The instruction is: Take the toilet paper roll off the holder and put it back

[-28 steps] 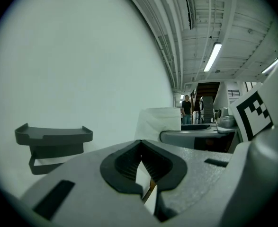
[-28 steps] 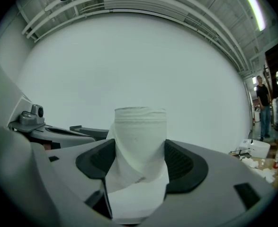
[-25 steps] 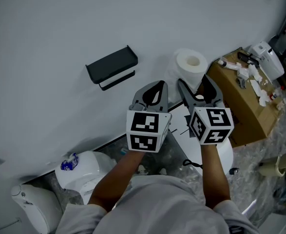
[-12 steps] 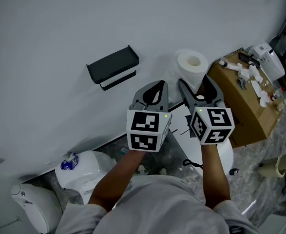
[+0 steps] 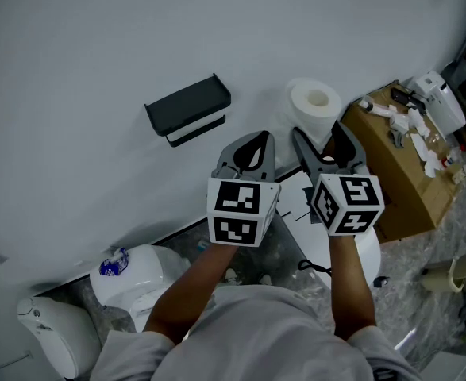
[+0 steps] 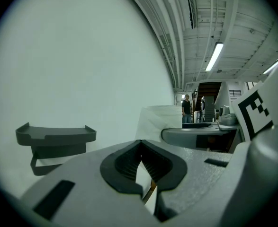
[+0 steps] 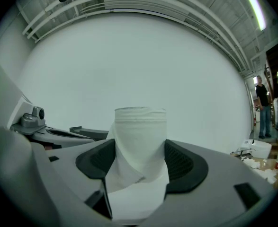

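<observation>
White toilet paper roll (image 5: pixel 313 105), likely light and easily crushed, stands upright, off and right of the black wall holder (image 5: pixel 186 109). Right tongs (image 5: pixel 320 145) gape, framing it; hold its sides gently. Left tongs (image 5: pixel 248 153) are closed and empty.

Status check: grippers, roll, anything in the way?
Left gripper shut, empty. Right gripper open, lined up on roll. Roll off holder, standing upright beside it. No obstruction seen.
</observation>
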A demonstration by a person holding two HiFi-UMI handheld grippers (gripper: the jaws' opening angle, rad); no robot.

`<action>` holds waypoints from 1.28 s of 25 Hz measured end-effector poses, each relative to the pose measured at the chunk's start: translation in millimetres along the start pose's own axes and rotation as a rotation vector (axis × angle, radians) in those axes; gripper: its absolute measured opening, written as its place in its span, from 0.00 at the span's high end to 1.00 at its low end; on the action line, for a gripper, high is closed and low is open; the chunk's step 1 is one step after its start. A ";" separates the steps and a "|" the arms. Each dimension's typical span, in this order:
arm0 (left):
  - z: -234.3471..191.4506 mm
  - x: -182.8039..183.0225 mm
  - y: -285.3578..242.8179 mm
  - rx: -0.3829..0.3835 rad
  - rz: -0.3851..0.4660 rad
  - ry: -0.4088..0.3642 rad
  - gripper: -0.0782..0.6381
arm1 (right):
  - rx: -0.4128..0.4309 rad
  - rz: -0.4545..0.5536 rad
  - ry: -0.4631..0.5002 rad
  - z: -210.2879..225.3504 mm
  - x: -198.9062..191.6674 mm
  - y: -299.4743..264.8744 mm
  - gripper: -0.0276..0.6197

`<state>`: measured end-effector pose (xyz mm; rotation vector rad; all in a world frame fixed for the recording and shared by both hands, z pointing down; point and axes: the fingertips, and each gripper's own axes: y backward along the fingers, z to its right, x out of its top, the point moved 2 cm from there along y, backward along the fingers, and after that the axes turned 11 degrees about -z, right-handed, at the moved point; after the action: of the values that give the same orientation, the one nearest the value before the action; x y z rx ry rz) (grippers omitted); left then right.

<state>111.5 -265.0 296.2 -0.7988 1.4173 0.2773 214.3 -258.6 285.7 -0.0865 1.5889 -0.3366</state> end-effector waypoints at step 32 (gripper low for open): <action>-105.2 -2.5 66.0 0.255 0.040 0.062 0.88 | 0.274 0.104 0.072 -103.2 75.1 -39.1 0.46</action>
<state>-10.5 -284.2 282.1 -0.5749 1.4933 0.0997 102.6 -298.8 224.8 0.2200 1.5967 -0.4771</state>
